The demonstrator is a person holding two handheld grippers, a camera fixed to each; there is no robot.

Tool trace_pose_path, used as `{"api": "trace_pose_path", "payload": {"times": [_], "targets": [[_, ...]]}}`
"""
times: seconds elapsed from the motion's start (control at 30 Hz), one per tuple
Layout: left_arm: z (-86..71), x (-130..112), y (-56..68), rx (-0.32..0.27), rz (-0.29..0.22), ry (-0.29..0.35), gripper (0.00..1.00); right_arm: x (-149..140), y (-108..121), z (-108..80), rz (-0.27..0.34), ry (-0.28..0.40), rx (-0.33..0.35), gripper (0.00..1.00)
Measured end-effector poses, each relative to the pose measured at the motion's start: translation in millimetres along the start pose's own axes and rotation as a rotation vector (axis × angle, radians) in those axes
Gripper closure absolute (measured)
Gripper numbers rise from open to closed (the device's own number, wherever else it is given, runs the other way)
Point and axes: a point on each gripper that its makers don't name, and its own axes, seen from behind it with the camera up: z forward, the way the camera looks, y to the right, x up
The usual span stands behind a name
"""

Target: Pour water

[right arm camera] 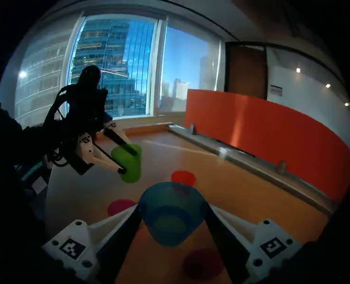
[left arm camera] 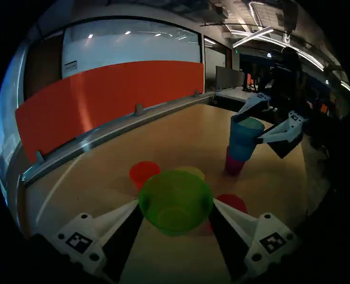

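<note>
The left gripper (left arm camera: 176, 203) is clamping a green cup (left arm camera: 175, 215) raised above the wooden table (left arm camera: 184, 132), while the right gripper (right arm camera: 171, 210) is gripping a blue cup (right arm camera: 170, 227) upright over a pink cup (left arm camera: 232, 165).

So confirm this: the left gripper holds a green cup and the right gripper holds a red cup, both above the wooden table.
One thing is off: the right gripper holds a blue cup, not a red one, as the right gripper view shows. The left gripper does hold the green cup, both above the wooden table.
</note>
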Motion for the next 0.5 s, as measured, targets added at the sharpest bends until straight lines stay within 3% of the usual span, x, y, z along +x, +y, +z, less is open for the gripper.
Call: {"api": "trace_pose_path", "payload": {"times": [0.5], "targets": [[-19.7, 25, 16.8, -0.012, -0.015, 0.095, 0.13, 42, -1, -18.8, 0.046, 0.181, -0.051, 0.07]]}}
